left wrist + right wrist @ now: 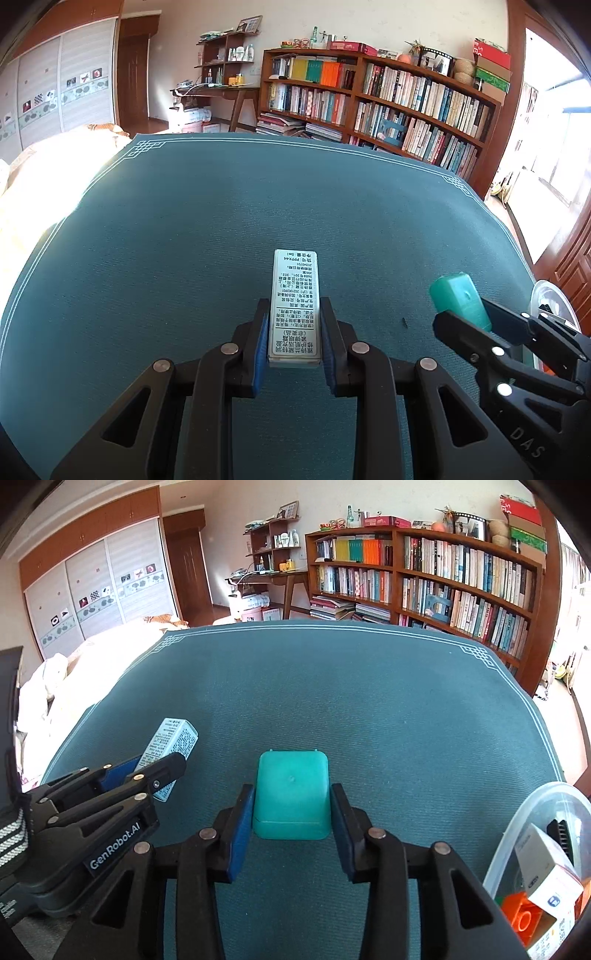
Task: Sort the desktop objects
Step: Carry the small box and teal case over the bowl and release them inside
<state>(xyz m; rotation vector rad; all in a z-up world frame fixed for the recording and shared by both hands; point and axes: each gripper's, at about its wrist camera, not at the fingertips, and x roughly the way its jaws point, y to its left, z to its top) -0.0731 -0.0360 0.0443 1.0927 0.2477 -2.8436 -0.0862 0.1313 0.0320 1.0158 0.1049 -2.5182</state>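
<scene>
While the left tool (294,332) clenches a slim silver rectangular box printed with black text (294,295), the right tool (291,812) grips a teal plastic box with rounded corners (291,794) at centre frame; both look lifted off the teal cloth-covered table (369,701). At lower right, a clear plastic tub (524,823) already holds a white carton and an orange block. Sorting seems well advanced: only these two await placing.

Ahead of both grippers the bench (369,701) lies bare to its far edge, leaving wide room to pass. At its right near corner a clear tub (517,834) of small boxes blocks the way.
</scene>
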